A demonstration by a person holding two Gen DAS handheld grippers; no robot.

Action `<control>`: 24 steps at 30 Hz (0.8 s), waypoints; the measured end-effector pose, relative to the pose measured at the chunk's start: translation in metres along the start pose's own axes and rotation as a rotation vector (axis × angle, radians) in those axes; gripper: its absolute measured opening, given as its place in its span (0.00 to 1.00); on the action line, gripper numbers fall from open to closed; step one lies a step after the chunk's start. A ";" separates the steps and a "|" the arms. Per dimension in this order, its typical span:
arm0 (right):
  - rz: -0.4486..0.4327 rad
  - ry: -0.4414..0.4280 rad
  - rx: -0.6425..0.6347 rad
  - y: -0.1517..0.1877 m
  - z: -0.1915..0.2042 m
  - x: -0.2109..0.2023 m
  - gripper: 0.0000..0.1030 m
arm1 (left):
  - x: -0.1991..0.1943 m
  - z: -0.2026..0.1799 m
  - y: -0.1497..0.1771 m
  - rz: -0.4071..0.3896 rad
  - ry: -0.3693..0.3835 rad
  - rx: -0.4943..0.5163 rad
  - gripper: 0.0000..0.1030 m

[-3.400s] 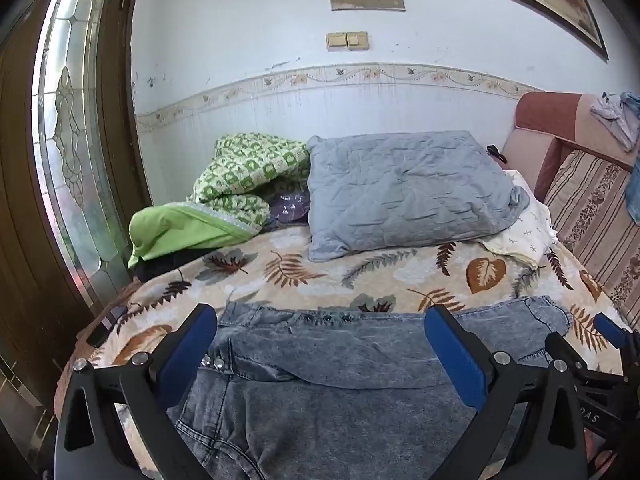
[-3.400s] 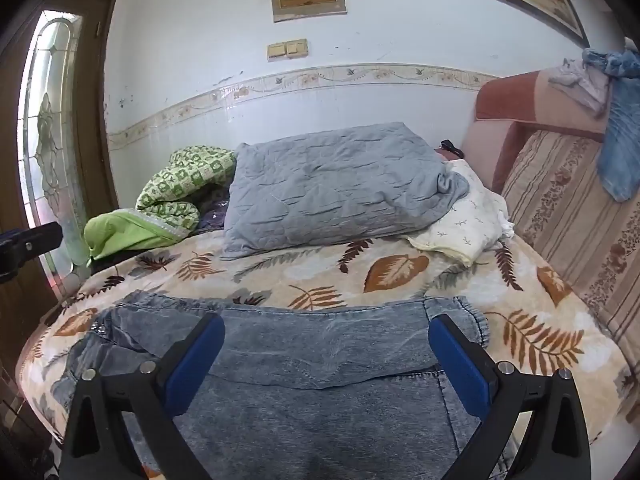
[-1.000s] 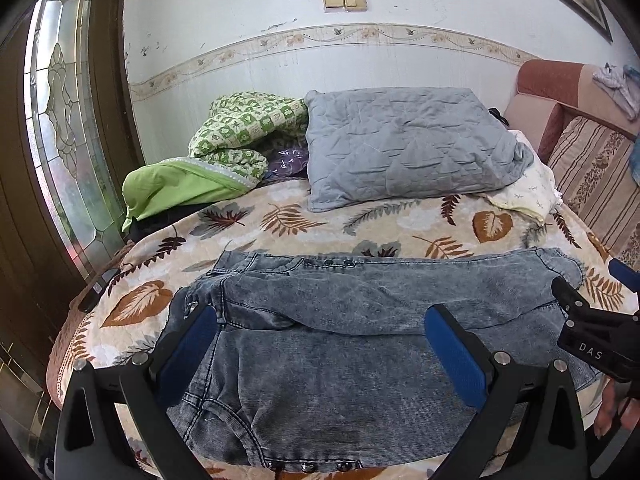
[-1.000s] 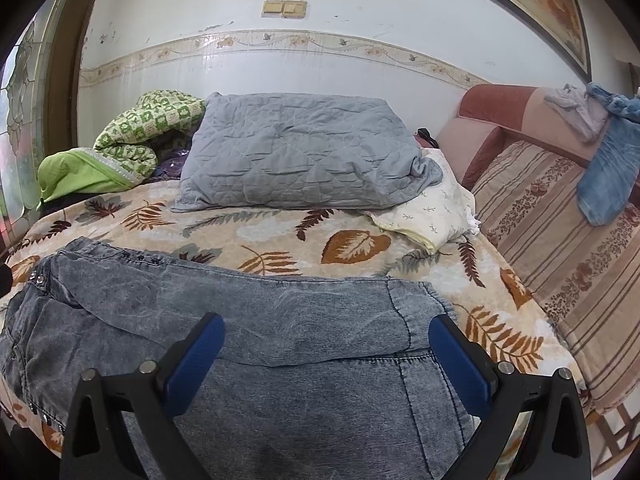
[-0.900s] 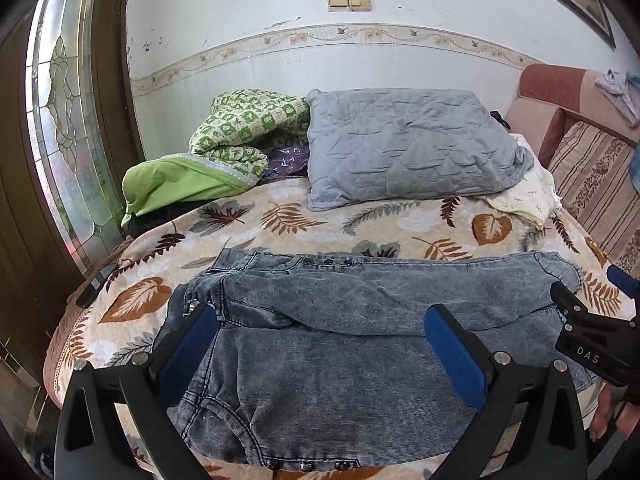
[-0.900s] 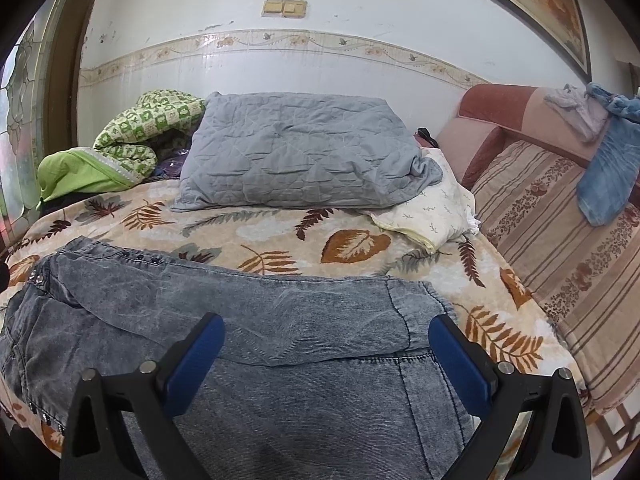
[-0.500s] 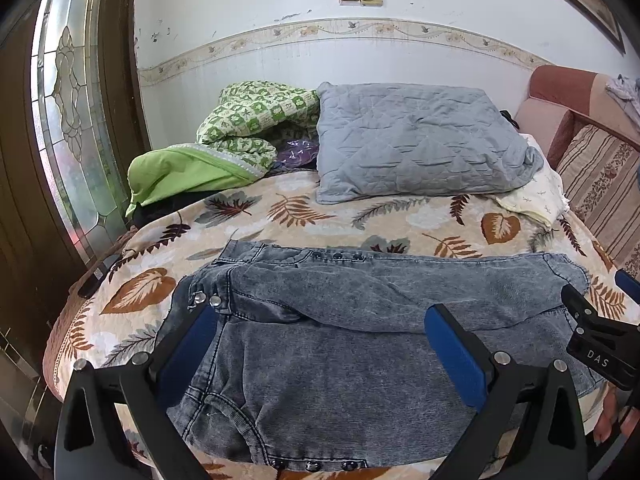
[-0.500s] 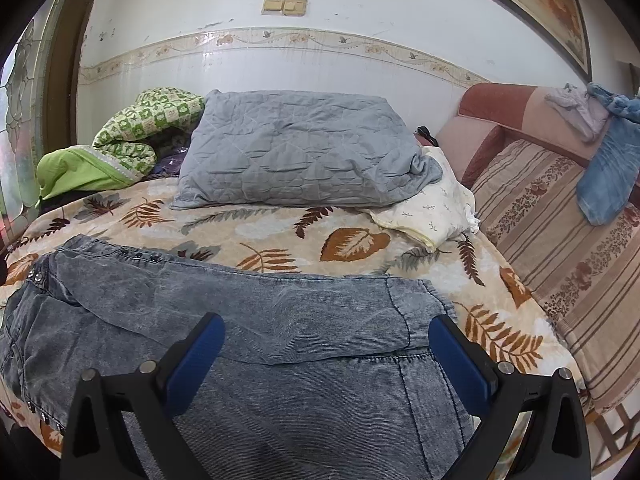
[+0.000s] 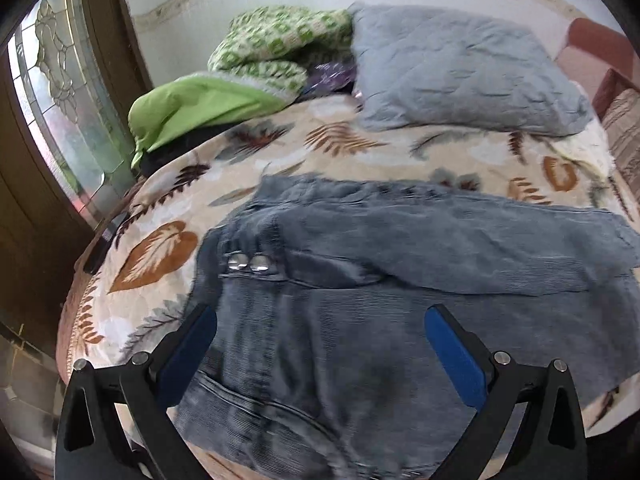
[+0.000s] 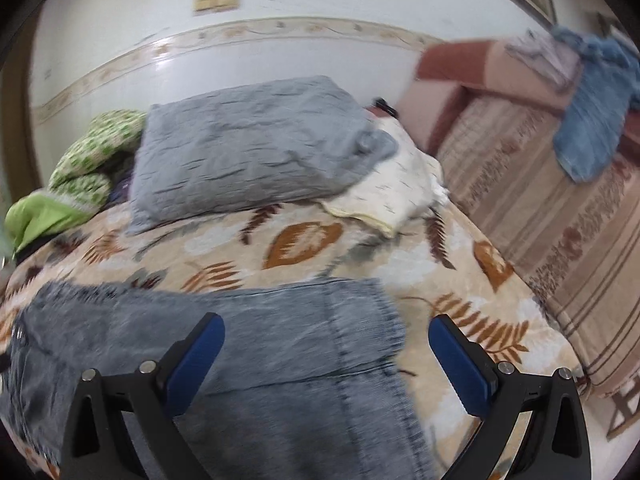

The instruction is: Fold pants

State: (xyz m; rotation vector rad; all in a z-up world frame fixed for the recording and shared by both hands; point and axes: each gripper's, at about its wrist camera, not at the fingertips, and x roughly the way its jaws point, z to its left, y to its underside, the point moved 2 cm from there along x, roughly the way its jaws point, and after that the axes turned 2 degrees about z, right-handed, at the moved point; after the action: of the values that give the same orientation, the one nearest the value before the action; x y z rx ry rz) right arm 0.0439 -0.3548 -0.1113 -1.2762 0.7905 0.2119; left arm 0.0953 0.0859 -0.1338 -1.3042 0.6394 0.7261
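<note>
Grey washed-denim pants (image 9: 400, 280) spread flat across the near part of a bed with a leaf-print blanket (image 9: 160, 248), folded over once so that one layer overlaps the other along a long edge running left to right. Waist end to the left, marked by two metal buttons (image 9: 248, 262); cuff end to the right, with stitched hem (image 10: 384, 320) stopping short of the bed's right edge. Left gripper (image 9: 320, 344) spread wide and empty, hovering over the waist half of the pants, blue pads (image 9: 192, 344) flanking the cloth below but clasping none of it; left pad above the pants' left border, right pad over mid-denim. Right gripper (image 10: 326, 356) likewise wide apart and empty, poised above the cuff end: left pad (image 10: 196, 360) over denim, right pad over bare blanket just past the hem. Contact with the fabric not discernible in either view, both pictures being blurred. Beyond the pants, well apart from both tools, a grey quilted pillow (image 10: 248, 148) against the wall, a green patterned blanket (image 9: 272, 48) bundled to its left, a cream pillow (image 10: 400, 196) tucked under its right corner. Striped upholstered headboard (image 10: 540, 216) along the right side, with a blue garment (image 10: 592, 128) draped over its top. Stained-glass door panel (image 9: 68, 92) at far left in the left wrist view.
</note>
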 end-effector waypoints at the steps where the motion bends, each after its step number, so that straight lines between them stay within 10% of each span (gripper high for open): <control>1: 0.021 0.010 0.030 -0.007 -0.013 0.011 1.00 | 0.008 0.008 -0.005 0.018 -0.015 0.001 1.00; 14: 0.277 -0.151 0.252 -0.035 -0.064 0.143 1.00 | 0.083 0.076 -0.091 0.134 -0.005 -0.026 1.00; 24: 0.301 -0.170 0.246 -0.033 -0.049 0.155 1.00 | 0.146 0.130 -0.136 0.250 -0.009 -0.175 1.00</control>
State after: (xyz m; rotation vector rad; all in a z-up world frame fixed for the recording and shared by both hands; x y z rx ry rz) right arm 0.1542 -0.4522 -0.1871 -0.8923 0.8315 0.4455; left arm 0.2945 0.2162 -0.1423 -1.3938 0.7532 1.0098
